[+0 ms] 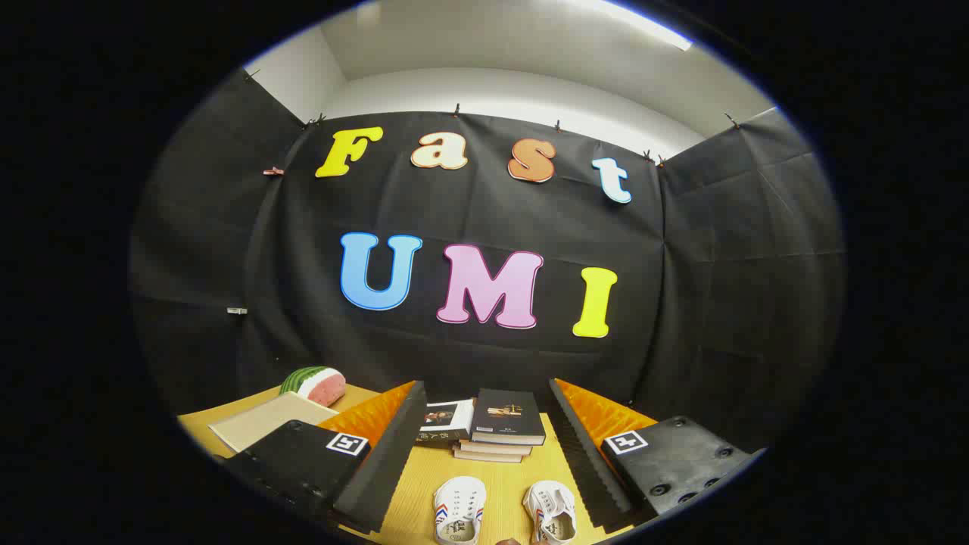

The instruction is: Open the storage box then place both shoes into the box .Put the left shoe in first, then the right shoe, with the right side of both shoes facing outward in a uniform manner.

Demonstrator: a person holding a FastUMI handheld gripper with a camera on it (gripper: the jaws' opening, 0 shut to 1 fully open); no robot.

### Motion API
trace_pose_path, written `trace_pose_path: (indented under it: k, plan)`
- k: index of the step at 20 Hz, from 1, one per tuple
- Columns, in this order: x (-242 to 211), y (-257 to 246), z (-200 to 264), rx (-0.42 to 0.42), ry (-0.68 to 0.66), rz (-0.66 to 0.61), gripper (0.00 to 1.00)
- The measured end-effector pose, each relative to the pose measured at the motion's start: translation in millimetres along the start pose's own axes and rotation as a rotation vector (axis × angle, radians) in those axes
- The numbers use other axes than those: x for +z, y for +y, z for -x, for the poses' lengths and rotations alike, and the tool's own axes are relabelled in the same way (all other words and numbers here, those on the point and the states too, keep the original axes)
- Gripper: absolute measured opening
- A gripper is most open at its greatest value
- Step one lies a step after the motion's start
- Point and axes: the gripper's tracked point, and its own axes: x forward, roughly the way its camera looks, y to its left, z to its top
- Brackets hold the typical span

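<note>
Two white canvas shoes lie on the wooden table [500, 492] between my fingers, toes pointing away from me: one shoe [459, 510] nearer the left finger, the other shoe [551, 512] nearer the right finger. My gripper [488, 454] is open wide and held above the table, its left finger [378, 454] and right finger [587, 454] well apart with nothing pressed between them. Both shoes have red and blue stripes on their sides.
A stack of books [500, 428] sits just beyond the shoes, between the fingertips, with another book [445, 421] at its left. A watermelon slice [318, 384] and a flat beige board [269, 418] lie at the back left.
</note>
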Motion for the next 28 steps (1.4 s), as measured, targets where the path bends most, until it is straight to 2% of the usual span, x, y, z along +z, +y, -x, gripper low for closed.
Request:
trace_pose_path:
  k: [15, 23, 26, 28]
  plan:
    - [-23, 25, -13, 0.046, 0.104, -0.026, 0.97]
    - [-20, 38, -14, 0.037, 0.124, -0.02, 0.97]
    - [-23, 51, -15, 0.065, 0.151, -0.041, 0.97]
    - [-30, 65, -15, 0.118, 0.183, -0.07, 0.97]
